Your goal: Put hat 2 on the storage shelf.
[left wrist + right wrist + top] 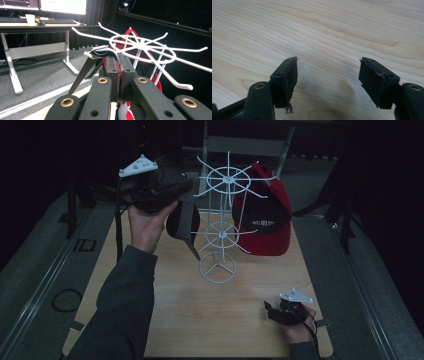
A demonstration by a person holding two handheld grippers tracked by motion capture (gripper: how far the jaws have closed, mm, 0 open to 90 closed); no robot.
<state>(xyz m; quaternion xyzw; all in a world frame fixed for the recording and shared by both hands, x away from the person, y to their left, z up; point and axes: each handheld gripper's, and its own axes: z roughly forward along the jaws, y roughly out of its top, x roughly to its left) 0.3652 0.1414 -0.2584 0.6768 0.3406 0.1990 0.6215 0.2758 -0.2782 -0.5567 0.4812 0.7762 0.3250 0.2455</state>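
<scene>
While the left gripper [172, 195] pinches the dark cap [182, 221] by its strap against the white wire rack's [222, 215] upper hook, hanging seems underway; next, slip the strap on. Right gripper [275, 311] rests open, empty, on the table [220, 320].

A white wire hat rack [218, 227] stands on the pale wood-grain table [215, 320]. On it hangs a red fabric cap [265, 220] with a black front panel bearing small white lettering. Beside it is a dark grey-black cap [182, 220] with a white-and-dark striped strap [100, 53]. Both grippers have black jaws with brass-coloured rivets and white three-cornered top plates.
</scene>
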